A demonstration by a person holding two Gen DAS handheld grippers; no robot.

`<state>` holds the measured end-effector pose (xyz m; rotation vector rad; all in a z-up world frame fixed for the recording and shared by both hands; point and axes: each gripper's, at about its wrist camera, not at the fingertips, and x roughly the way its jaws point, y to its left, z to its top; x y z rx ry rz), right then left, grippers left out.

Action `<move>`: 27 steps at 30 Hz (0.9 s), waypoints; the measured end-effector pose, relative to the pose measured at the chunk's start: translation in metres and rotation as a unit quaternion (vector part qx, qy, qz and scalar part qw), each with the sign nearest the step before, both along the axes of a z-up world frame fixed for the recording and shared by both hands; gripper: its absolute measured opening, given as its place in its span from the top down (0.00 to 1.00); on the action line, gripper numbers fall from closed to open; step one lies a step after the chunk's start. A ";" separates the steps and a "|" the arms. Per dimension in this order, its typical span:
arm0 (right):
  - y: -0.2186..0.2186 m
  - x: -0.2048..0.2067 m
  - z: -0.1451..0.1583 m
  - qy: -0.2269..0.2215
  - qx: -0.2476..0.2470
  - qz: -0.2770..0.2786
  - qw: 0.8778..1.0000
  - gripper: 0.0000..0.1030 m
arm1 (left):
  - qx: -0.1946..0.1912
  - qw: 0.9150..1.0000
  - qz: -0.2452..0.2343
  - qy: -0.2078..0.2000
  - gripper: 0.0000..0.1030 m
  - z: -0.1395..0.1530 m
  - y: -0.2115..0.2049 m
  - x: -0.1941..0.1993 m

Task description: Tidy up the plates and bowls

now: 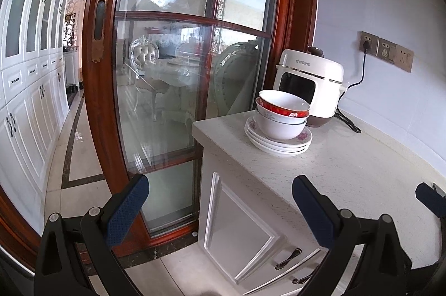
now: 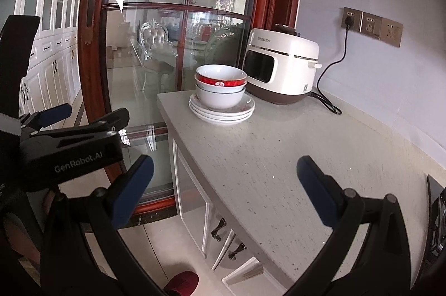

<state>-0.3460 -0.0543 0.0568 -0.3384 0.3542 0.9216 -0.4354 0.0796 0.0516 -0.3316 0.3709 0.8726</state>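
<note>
A stack of white bowls (image 1: 281,114), one with a red band, sits on a stack of white plates (image 1: 278,144) with floral rims near the counter's far left corner. The bowls (image 2: 220,88) and plates (image 2: 221,110) also show in the right wrist view. My left gripper (image 1: 220,201) is open and empty, short of the counter's near edge. My right gripper (image 2: 224,178) is open and empty over the counter's near part. The left gripper also shows at the left of the right wrist view (image 2: 92,114).
A white rice cooker (image 1: 309,86) stands behind the stack, plugged into wall sockets (image 1: 386,50). The stone counter (image 1: 348,170) ends at a wood-framed glass sliding door (image 1: 172,72). White cabinet doors (image 1: 239,229) are below the counter. A dark object (image 2: 437,212) sits at the right edge.
</note>
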 end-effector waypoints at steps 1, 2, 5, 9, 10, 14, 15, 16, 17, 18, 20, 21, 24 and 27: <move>-0.001 0.001 0.000 0.001 0.001 -0.002 1.000 0.00 | 0.000 1.000 -0.001 0.001 0.00 0.000 0.000 0.001; -0.001 0.003 0.000 0.005 0.002 -0.007 1.000 0.00 | 0.001 1.000 -0.001 0.002 0.00 0.000 0.000 0.001; -0.002 0.008 0.000 0.011 0.003 -0.015 1.000 0.00 | -0.001 1.000 0.001 0.004 0.00 -0.001 -0.003 0.003; -0.002 0.012 -0.001 0.016 0.002 -0.018 1.000 0.00 | -0.001 1.000 0.001 0.006 0.00 -0.001 -0.002 0.006; -0.002 0.012 -0.001 0.017 0.001 -0.017 1.000 0.00 | 0.000 1.000 0.001 0.007 0.00 0.000 -0.002 0.007; -0.002 0.017 -0.002 0.023 0.002 -0.021 1.000 0.00 | 0.001 1.000 -0.002 0.010 0.00 0.000 -0.003 0.011; -0.002 0.018 -0.002 0.025 0.002 -0.022 0.999 0.00 | 0.000 1.000 -0.001 0.010 0.00 0.000 -0.006 0.010; -0.003 0.020 -0.002 0.027 0.003 -0.023 0.999 0.00 | 0.000 1.000 -0.002 0.011 0.00 0.000 -0.006 0.011; -0.004 0.021 -0.003 0.029 0.003 -0.023 0.999 0.00 | -0.001 1.000 -0.003 0.012 0.00 0.000 -0.007 0.012; -0.005 0.023 -0.003 0.031 0.003 -0.024 0.999 0.00 | 0.000 1.000 -0.003 0.013 0.00 0.000 -0.008 0.012; -0.006 0.025 -0.004 0.033 0.003 -0.025 0.999 0.00 | 0.004 1.000 -0.002 0.015 0.00 0.001 -0.009 0.013; -0.007 0.026 -0.004 0.035 0.004 -0.025 0.999 0.00 | 0.004 1.000 -0.002 0.014 0.00 0.002 -0.008 0.014; -0.009 0.028 -0.004 0.038 0.005 -0.027 0.999 0.00 | 0.005 1.000 -0.004 0.014 0.00 0.003 -0.008 0.016; -0.011 0.030 -0.005 0.041 0.007 -0.028 0.999 0.00 | 0.006 1.000 -0.005 0.015 0.00 0.004 -0.009 0.017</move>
